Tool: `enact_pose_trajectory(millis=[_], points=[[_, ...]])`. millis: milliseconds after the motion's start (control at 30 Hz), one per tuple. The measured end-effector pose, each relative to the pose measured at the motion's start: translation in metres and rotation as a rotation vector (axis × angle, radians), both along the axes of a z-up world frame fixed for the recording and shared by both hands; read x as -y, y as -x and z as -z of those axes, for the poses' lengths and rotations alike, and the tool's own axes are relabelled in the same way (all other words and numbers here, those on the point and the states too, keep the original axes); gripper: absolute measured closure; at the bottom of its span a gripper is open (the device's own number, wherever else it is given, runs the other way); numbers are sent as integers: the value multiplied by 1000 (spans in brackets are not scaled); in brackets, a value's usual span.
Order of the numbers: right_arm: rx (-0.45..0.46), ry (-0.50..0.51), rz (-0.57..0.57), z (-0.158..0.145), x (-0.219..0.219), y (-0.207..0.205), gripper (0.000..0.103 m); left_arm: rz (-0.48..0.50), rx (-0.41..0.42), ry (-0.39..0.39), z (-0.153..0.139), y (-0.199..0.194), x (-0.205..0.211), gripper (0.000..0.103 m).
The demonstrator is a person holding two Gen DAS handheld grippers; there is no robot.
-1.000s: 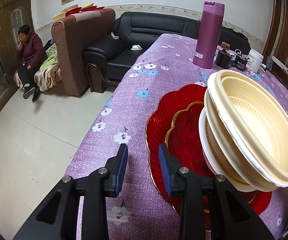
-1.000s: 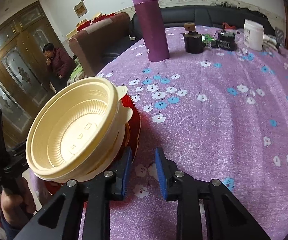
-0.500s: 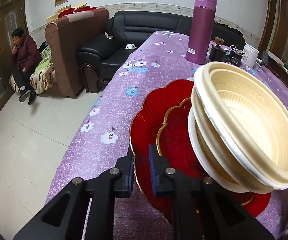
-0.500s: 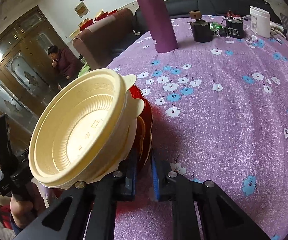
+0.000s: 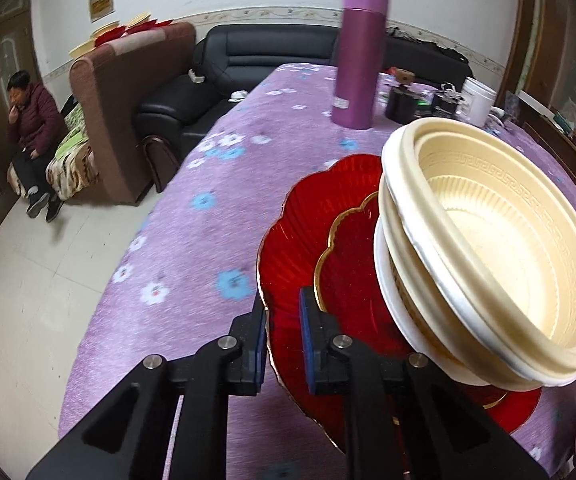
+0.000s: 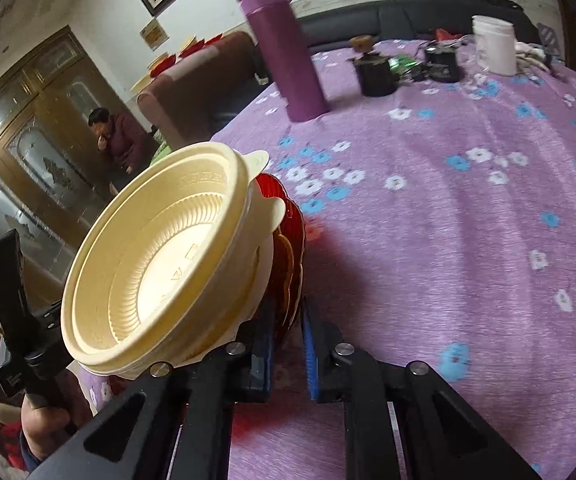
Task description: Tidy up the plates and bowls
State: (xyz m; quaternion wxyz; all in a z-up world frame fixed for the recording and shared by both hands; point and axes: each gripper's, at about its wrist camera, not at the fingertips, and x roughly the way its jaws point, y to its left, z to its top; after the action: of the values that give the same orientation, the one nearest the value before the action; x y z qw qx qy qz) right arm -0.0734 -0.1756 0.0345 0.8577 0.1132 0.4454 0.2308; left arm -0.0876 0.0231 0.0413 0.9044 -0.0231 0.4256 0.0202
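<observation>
Red plates (image 5: 300,248) under stacked cream bowls (image 5: 488,240) sit clamped between left hand-held gripper (image 5: 283,320) and right hand-held gripper (image 6: 288,336); putting away remains.

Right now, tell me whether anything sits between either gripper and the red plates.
Nothing visible does. The left gripper and the right gripper are both shut on the rim of the large red plate, at opposite edges. The stacked cream bowls ride on top, clear of both grips.
</observation>
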Motion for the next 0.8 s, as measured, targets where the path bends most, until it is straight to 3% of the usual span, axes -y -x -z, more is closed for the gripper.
enact_pose_trajectory(millis=[467, 633, 800], points=[[67, 10, 263, -10, 113, 9, 89, 134, -50, -10, 9, -49, 127, 88], [91, 27, 352, -8, 150, 11, 89, 149, -15, -32, 12, -67, 170, 86], [99, 61, 402, 2, 168, 12, 90, 140, 9, -46, 20, -75, 187, 85]])
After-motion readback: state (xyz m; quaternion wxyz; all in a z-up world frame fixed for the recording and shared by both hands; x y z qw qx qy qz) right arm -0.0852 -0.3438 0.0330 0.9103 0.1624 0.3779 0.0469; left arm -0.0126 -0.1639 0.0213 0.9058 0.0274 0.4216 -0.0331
